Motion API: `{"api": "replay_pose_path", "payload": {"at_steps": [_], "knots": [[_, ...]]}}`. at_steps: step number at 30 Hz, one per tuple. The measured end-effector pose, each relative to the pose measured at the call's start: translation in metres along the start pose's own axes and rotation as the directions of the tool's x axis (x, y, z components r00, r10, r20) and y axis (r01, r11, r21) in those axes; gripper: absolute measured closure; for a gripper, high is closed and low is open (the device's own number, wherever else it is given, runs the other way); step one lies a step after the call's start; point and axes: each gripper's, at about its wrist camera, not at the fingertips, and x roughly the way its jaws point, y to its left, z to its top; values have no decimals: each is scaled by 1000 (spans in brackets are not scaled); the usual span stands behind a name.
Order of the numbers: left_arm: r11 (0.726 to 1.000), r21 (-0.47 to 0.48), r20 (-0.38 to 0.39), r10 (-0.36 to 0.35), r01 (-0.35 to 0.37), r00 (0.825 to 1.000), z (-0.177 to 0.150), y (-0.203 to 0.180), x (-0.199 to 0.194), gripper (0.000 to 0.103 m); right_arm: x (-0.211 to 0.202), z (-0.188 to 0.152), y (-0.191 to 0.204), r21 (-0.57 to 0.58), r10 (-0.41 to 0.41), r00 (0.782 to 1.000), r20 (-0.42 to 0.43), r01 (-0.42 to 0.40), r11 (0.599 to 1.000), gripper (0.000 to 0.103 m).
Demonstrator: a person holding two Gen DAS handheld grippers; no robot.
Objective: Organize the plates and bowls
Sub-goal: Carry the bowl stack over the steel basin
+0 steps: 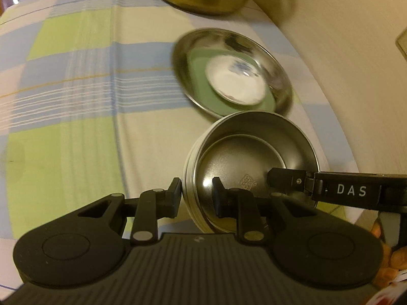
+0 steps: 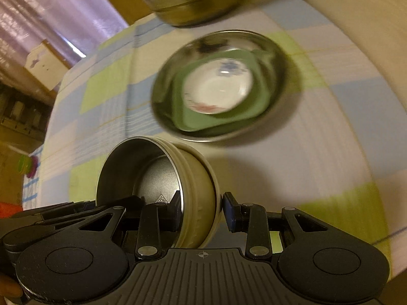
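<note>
From the left wrist, the left gripper (image 1: pixel 194 195) pinches the wall of a steel bowl (image 1: pixel 244 162) above the checked bench (image 1: pixel 76 101); beyond, a steel plate (image 1: pixel 279 76) holds a green dish (image 1: pixel 201 76) and white saucer (image 1: pixel 236 81); from the right wrist, the right gripper (image 2: pixel 202 207) clamps the bowl's opposite wall; a metal pot (image 2: pixel 193 2) sits near the far edge.

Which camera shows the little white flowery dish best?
The right wrist view: the white dish faces the camera, showing blue and red flowers, sitting on the green plate. The left wrist view shows the dish slanted and blurred, only a blue smudge.
</note>
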Motion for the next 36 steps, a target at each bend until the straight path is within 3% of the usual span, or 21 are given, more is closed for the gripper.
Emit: {"api": "replay_pose_path", "payload": {"at_steps": [12, 19, 36], "knots": [[999, 24, -15, 21, -20, 1000, -8, -33, 10, 82, -13, -7, -29, -2, -21, 1000, -2, 21, 1000, 69], [999, -22, -8, 23, -23, 1000, -7, -29, 11, 82, -11, -6, -38, 3, 29, 1000, 8, -29, 1000, 70], [996, -34, 44, 78, -76, 996, -15, -41, 6, 82, -6, -5, -59, 56, 132, 991, 3, -132, 990, 70]]}}
